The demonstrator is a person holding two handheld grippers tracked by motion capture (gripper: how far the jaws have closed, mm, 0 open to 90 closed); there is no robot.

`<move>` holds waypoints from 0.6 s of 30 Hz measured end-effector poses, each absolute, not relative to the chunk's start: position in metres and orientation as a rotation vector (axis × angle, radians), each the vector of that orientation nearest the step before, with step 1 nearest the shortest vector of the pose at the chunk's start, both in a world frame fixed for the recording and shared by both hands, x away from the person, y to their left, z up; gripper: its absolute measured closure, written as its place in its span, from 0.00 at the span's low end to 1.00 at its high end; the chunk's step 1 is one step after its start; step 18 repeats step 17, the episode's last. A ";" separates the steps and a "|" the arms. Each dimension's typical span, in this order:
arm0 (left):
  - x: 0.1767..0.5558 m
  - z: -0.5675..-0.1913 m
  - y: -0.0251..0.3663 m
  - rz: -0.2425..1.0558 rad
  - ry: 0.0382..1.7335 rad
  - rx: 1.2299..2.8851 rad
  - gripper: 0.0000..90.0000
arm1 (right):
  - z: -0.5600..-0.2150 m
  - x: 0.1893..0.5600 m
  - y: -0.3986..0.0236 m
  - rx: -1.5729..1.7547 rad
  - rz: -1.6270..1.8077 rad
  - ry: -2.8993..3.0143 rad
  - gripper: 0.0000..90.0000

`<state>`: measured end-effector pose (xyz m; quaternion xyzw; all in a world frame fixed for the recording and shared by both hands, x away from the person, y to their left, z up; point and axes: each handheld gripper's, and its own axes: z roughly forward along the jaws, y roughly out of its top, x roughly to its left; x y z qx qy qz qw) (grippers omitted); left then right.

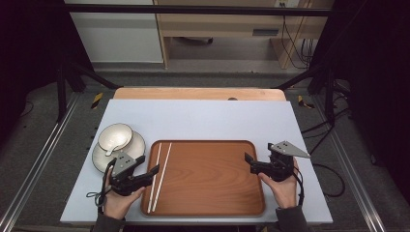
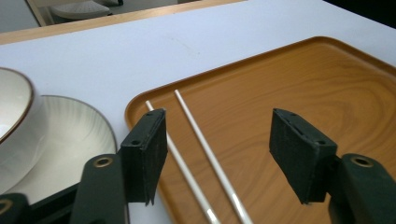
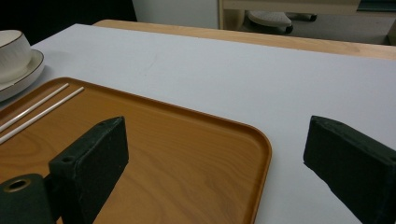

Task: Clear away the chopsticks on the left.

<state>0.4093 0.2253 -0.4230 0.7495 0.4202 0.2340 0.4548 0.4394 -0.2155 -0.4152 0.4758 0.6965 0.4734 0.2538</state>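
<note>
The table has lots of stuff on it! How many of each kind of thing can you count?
Chopsticks: 2
Tray: 1
Bowl: 1
Plate: 1
Spoon in the bowl: 1
Total: 6
</note>
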 end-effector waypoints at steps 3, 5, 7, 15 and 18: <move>0.406 -0.427 0.240 0.589 1.043 1.844 0.37 | -0.416 0.440 -0.216 1.301 1.281 1.888 0.07; 0.405 -0.430 0.247 0.586 1.050 1.840 0.35 | -0.417 0.440 -0.217 1.300 1.280 1.888 0.07; 0.404 -0.431 0.250 0.592 1.052 1.841 0.34 | -0.417 0.440 -0.217 1.303 1.279 1.888 0.07; 0.402 -0.440 0.268 0.596 1.062 1.840 0.31 | -0.419 0.441 -0.220 1.313 1.269 1.889 0.07; 0.401 -0.441 0.270 0.588 1.061 1.837 0.30 | -0.420 0.441 -0.220 1.316 1.270 1.889 0.07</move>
